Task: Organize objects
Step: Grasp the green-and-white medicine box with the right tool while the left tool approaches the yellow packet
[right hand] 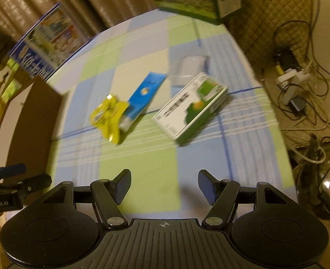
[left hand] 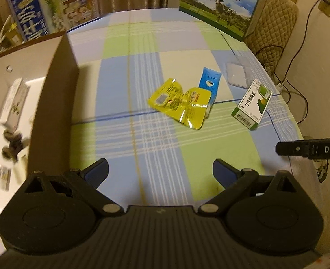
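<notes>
Two yellow packets [left hand: 180,101], one blue sachet [left hand: 209,83], one clear case [left hand: 236,74] and one green-white box [left hand: 252,103] lie mid-table on the checked cloth [left hand: 142,78], right of the brown box [left hand: 53,103]; my left gripper [left hand: 160,172] and right gripper [right hand: 164,185] both gape, holding nothing.

Motion blur smeared the print on the green medicine box [right hand: 190,105], and the items inside the cardboard box [left hand: 53,103] were unreadable.
</notes>
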### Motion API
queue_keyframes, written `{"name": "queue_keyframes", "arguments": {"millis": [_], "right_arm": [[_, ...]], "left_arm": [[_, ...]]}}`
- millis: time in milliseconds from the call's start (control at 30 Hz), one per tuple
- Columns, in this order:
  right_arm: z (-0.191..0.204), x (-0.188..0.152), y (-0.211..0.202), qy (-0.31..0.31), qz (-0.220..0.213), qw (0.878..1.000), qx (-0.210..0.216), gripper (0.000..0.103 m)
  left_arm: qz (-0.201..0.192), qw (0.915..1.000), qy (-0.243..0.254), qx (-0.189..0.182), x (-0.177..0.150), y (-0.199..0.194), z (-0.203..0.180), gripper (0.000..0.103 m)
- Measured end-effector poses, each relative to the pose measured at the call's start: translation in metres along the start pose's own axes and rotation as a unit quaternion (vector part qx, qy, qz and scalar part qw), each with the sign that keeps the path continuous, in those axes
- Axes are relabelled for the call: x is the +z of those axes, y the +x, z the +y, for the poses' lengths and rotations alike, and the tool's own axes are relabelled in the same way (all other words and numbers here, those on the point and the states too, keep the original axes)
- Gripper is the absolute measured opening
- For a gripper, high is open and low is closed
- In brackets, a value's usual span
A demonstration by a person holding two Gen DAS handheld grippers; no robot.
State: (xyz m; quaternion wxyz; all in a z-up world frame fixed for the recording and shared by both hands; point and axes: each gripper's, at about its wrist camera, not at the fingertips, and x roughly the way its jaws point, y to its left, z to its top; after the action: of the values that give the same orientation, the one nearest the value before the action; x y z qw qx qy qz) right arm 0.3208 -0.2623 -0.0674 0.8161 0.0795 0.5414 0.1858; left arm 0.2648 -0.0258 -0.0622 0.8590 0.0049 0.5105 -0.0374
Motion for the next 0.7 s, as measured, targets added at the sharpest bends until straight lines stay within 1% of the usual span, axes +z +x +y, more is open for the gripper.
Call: {"name": "queue_keyframes", "arguments": {"millis": [100,200,367,567,700], "right_arm": [[-0.007,0.008,0.007,0.016,-0.010,1.000,-0.009,0.064],[-0.014,0.018,0.015,0.031,-0.019,0.999,-0.017,0.064],[-0.022,0.032,0.027,0.054,-0.027,0.998,-0.023,0.064],[-0.032,0.037,0.034,0.068,-0.026,0.997,-0.029,0.064],[-0.040,0.036,0.035,0.083,-0.026,0.996,-0.033,0.064]], "left_arm": [[-0.003,0.9999,0.010,0.008,0.008,0.015,-0.005,0.098],[-0.008,0.9998,0.009,0.015,0.015,0.026,-0.006,0.098],[-0.010,0.9997,0.013,0.017,0.029,0.047,-0.006,0.098],[-0.011,0.9988,0.048,0.005,0.039,0.075,-0.024,0.098],[-0.007,0.9962,0.085,0.015,0.042,0.099,-0.040,0.097]]}}
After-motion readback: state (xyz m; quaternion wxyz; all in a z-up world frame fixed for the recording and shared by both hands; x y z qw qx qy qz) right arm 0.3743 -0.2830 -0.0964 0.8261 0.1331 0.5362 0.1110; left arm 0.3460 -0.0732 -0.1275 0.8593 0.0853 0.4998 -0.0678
